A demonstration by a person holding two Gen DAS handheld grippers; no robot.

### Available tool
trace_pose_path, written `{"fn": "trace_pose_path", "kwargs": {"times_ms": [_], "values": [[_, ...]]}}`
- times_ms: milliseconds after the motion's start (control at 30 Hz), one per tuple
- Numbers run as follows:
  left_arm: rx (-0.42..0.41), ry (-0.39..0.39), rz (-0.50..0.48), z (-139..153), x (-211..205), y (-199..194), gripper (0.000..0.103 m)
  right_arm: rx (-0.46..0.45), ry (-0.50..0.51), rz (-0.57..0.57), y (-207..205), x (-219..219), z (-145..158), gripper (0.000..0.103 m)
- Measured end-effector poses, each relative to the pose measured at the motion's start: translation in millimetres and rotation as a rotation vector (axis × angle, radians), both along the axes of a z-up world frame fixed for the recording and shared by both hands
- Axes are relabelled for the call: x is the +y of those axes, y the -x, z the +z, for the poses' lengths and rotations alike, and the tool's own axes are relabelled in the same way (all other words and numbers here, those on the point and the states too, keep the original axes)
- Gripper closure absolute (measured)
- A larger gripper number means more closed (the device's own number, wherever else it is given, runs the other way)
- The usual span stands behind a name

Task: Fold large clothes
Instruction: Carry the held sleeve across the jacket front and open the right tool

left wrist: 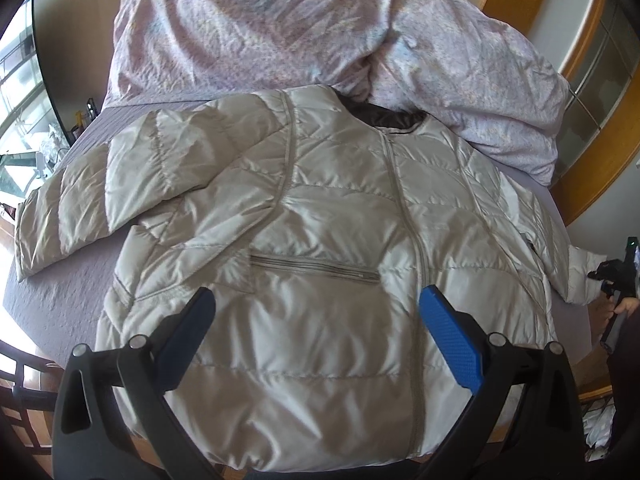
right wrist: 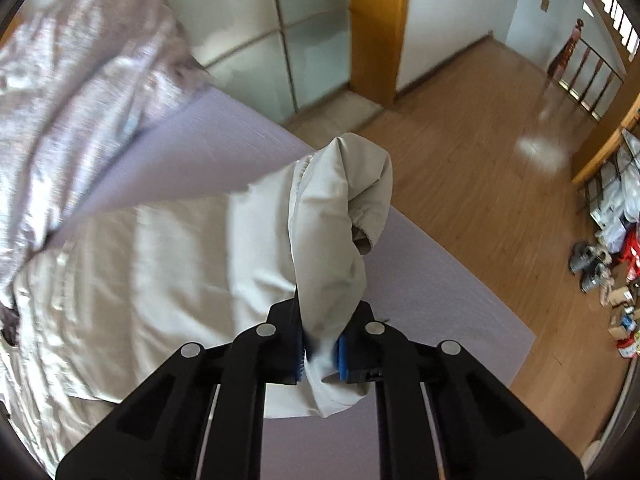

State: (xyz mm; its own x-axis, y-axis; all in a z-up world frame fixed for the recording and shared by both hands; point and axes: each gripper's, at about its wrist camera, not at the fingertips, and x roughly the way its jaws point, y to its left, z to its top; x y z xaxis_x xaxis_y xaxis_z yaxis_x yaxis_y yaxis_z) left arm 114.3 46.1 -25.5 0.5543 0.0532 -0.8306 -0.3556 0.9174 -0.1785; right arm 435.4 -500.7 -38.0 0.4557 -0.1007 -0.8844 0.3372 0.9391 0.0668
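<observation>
- Right gripper (right wrist: 320,350) pinched the jacket (left wrist: 320,240) sleeve cuff (right wrist: 340,240) near the bed's (right wrist: 440,300) right edge; left gripper (left wrist: 316,308) hovered spread
- Sleeve fold begun; next, carry it across the chest

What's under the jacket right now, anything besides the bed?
The jacket lies on the lavender sheet; the crumpled floral duvet sits behind its collar. Whatever lies beneath the body is covered.
</observation>
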Motion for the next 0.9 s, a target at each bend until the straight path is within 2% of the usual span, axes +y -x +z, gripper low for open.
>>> {"fn": "trace_pose_path", "kwargs": {"times_ms": [200, 533, 900], "values": [[-0.012, 0.014, 0.005, 0.4, 18.9, 4.6, 0.002, -0.041, -0.049, 0.135, -7.0, 78.3, 26.5, 0.091], [-0.03, 0.029, 0.062, 1.1, 55.2, 19.4, 0.002, -0.036, -0.131, 0.416, -13.4, 225.0, 40.7, 0.091], [-0.059, -0.012, 0.121, 12.8, 93.2, 29.2, 0.002, 0.091, -0.141, 0.655, 0.7, 373.7, 2.3, 0.091]]}}
